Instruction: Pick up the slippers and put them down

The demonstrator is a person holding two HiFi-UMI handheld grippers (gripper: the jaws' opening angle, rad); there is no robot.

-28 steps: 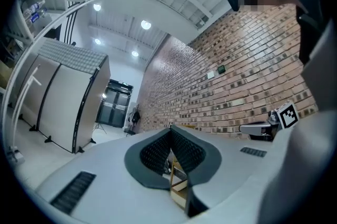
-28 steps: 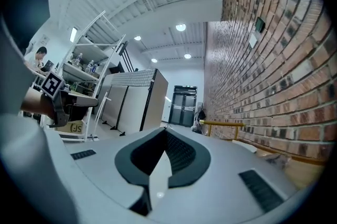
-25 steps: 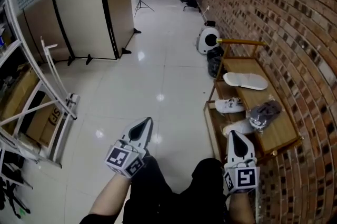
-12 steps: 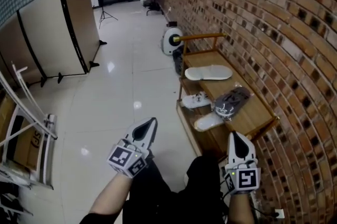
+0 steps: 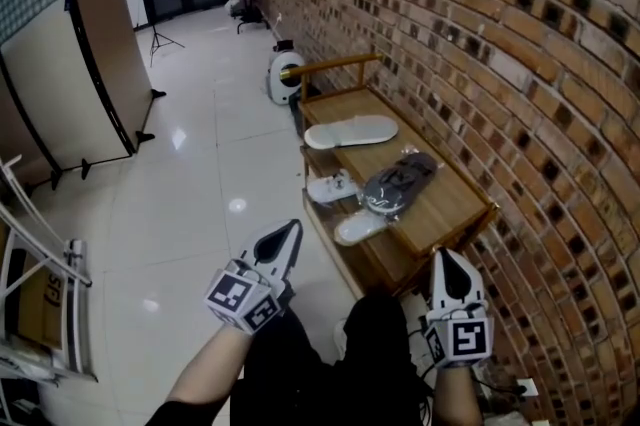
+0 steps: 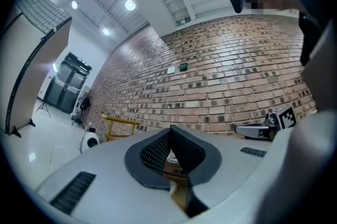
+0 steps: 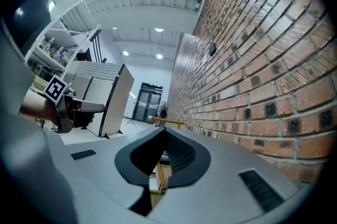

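Four slippers lie on the wooden rack (image 5: 455, 204) that stands against the brick wall (image 5: 520, 64): three white, one dark grey. Two are on the top shelf. The top white slipper (image 5: 350, 131) is at the far end, and the grey slipper (image 5: 400, 182), in a shiny clear wrapper, is nearer to me. The other two are on the lower shelf: the lower far slipper (image 5: 332, 187) and the lower near slipper (image 5: 362, 227), both poking out past the front edge.

The top white slipper lies flat with its long axis across the shelf, from the floor side toward the wall; I cannot tell which end is the toe. The grey slipper lies at a slant, its far end toward the wall. The lower near slipper runs much the same way.

I hold two grippers. My left gripper (image 5: 292, 227) hangs over the tiled floor (image 5: 200, 164), jaws pressed together on nothing. My right gripper (image 5: 444, 257) is beside the rack's near end, also clenched and empty. Neither touches a slipper.
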